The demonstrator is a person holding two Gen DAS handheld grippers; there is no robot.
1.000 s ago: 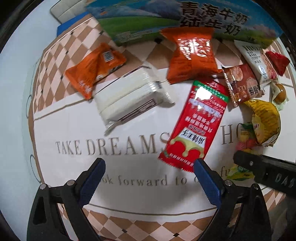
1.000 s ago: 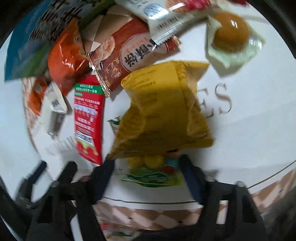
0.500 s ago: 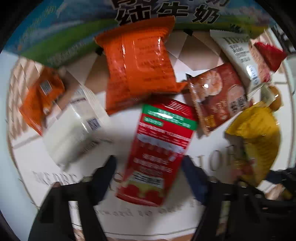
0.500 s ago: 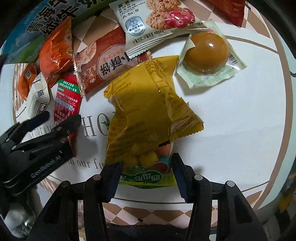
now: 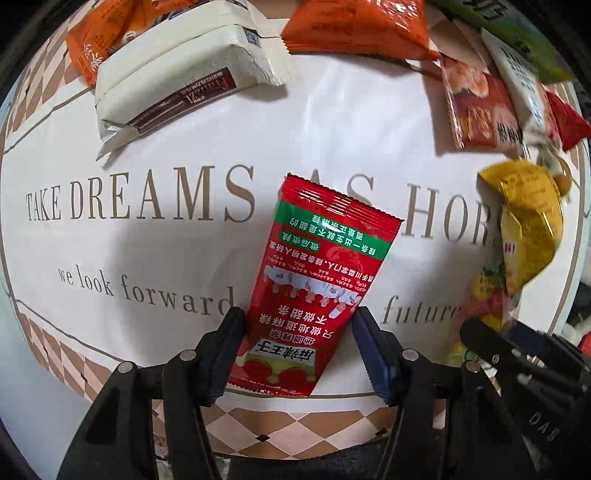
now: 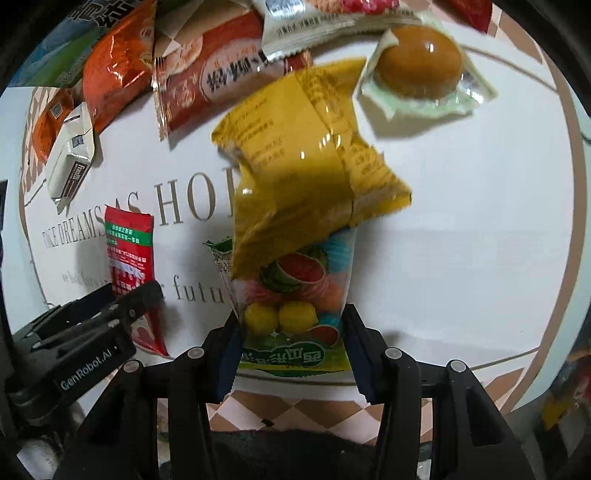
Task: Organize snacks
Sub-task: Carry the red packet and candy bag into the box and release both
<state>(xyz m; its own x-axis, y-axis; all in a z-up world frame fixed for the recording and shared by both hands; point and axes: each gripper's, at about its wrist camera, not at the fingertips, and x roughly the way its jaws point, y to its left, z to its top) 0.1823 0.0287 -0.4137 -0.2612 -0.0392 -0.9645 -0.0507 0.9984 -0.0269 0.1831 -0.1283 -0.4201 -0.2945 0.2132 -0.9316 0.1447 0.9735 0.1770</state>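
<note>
A red spicy-snack packet (image 5: pixel 314 266) with a green band stands between the blue pads of my left gripper (image 5: pixel 297 321). Both pads press on its lower edges, though the jaws are opening slightly. The same red packet (image 6: pixel 129 254) shows at the left of the right wrist view, with a left finger (image 6: pixel 144 293) in front of it. My right gripper (image 6: pixel 291 325) is shut on the clear lower end of a yellow fruit-candy bag (image 6: pixel 306 166), whose yellow top leans away over the mat. This yellow bag (image 5: pixel 528 236) also appears at the right edge of the left wrist view.
The white mat (image 5: pixel 110 258) has printed lettering and a checkered border. At its far side lie a white cracker pack (image 5: pixel 177 77), orange packs (image 5: pixel 354 26), a reddish shrimp-snack pack (image 5: pixel 480 103), a white cookie pack (image 6: pixel 306 22) and a wrapped brown egg (image 6: pixel 421 66).
My left gripper came down from wide open and closed around the red packet. The right gripper kept its hold on the yellow bag, which has tilted a little.
</note>
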